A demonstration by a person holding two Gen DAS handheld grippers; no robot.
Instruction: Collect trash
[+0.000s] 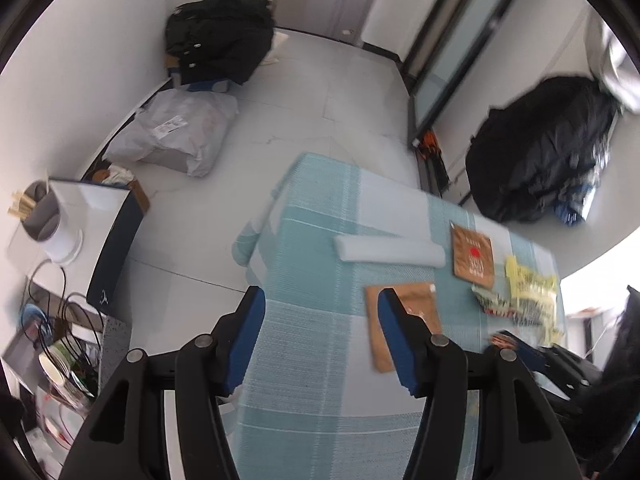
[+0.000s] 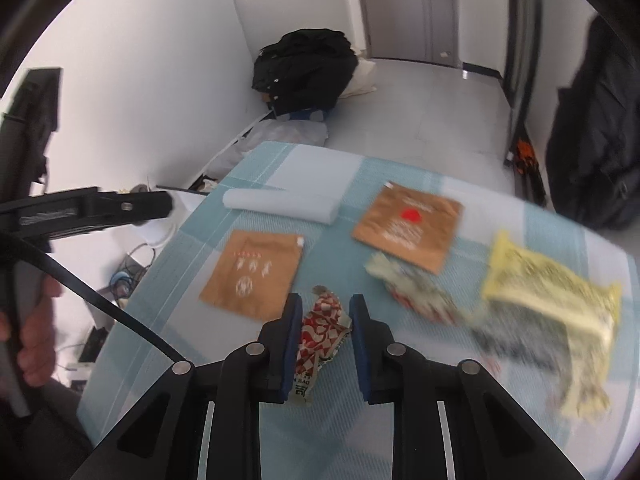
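Note:
A crumpled red-and-white wrapper [image 2: 322, 332] lies on the blue checked tablecloth [image 2: 360, 420], and my right gripper [image 2: 326, 304] is shut on it, with a pad pressing each side. My left gripper [image 1: 320, 300] hangs open over the cloth [image 1: 304, 360] with nothing between its fingers. Its right finger overlaps a brown pouch [image 1: 420, 304]. Further out lie a brown pouch with a red dot [image 1: 474, 258], a white foam roll [image 1: 390, 250] and a yellow wrapper [image 1: 532, 284]. The right wrist view shows the same plain brown pouch [image 2: 252, 272], the red-dot pouch [image 2: 408, 224] and a blurred yellow wrapper [image 2: 552, 292].
A shiny black bag [image 1: 540, 152] hangs beyond the table's far right. On the floor are a black backpack [image 1: 224, 36] and a grey plastic parcel [image 1: 180, 132]. A white cup holder [image 1: 48, 216] and cables [image 1: 68, 320] crowd the left. A hand [image 2: 36, 344] holds the left gripper.

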